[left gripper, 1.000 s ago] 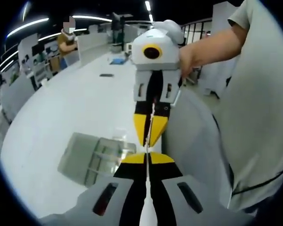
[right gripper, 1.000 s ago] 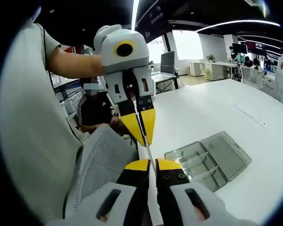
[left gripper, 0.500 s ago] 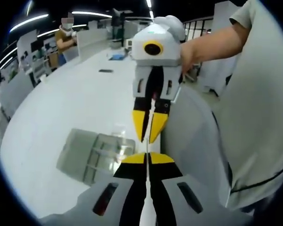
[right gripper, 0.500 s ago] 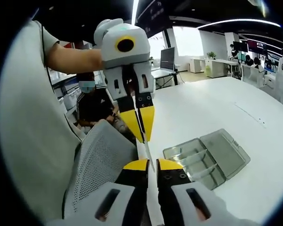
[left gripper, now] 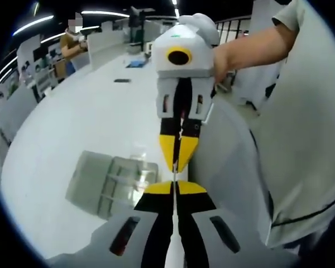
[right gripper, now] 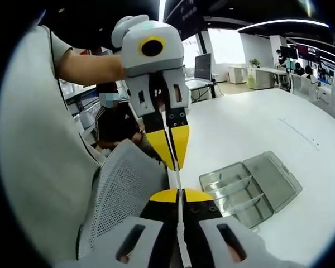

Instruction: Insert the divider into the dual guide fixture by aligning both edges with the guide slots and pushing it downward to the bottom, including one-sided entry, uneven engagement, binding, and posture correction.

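A: What is seen in the left gripper view?

B: The left gripper (left gripper: 175, 188) is seen rising from the bottom, its yellow-tipped black jaws pressed onto a thin, pale, flat divider (left gripper: 173, 174) that is seen edge-on. The right gripper (left gripper: 178, 162), white-bodied with tapered yellow jaw tips, is held opposite by a hand (left gripper: 223, 66); its jaws are closed on the far edge of the same divider. The divider is thus carried in the air between the two grippers, above the near edge of the table (left gripper: 89, 120), whose top is smooth, white and glossy. The dual guide fixture (left gripper: 111, 184), a translucent grey rectangular tray with ribbed slots inside, is seen lying on the table to the left of the jaws, apart from the divider.

A: And in the right gripper view?

B: The right gripper (right gripper: 180, 195) is shown with its jaws pinched on the divider (right gripper: 178, 177), a slim white sliver. The left gripper (right gripper: 174, 161) is seen gripping the other edge. The fixture (right gripper: 251, 187) is seen to the right on the table (right gripper: 251, 128). A grey mesh chair back (right gripper: 123, 190), perforated and curved, is seen on the left.
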Demonstrator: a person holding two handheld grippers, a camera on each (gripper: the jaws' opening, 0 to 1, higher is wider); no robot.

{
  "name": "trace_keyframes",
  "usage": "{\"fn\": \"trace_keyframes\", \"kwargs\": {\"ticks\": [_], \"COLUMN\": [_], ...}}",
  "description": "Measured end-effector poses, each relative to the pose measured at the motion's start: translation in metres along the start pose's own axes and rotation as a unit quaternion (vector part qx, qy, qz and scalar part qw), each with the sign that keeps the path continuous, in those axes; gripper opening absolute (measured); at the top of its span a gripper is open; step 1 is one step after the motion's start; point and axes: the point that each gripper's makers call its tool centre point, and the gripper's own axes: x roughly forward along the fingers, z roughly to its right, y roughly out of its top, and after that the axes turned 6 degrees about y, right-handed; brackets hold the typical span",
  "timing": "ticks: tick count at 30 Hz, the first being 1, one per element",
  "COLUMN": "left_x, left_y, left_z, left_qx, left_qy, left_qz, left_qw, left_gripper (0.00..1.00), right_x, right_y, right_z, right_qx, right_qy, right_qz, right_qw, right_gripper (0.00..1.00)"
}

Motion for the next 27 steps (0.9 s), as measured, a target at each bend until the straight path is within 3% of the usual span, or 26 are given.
{"fn": "trace_keyframes", "kwargs": {"ticks": [8,21,27], "left_x": [-0.001,-0.006,-0.010], "left_y": [0.002,-0.007,-0.016], "left_z": [-0.005,-0.012,-0.027], "left_qx": [-0.003,0.006,-0.010], "left_qy": [0.008,0.011,0.029], "left_qz": [-0.003,-0.042,-0.069], "left_qw": [1.0000,0.9990,0.9972], "left_gripper": [0.00,0.00,0.00], "right_x": [-0.004,-0.013,-0.014], "right_y": [0.004,-0.001,-0.004], "right_z": [0.006,0.009,0.006], "right_qx": [0.015,0.021,0.019], "right_qy": [-0.018,-0.041,-0.048], "right_qz": [0.015,0.020,0.018], "right_qw": [0.9996,0.9987,0.9985], "right_gripper": [0.00,0.08,0.10]}}
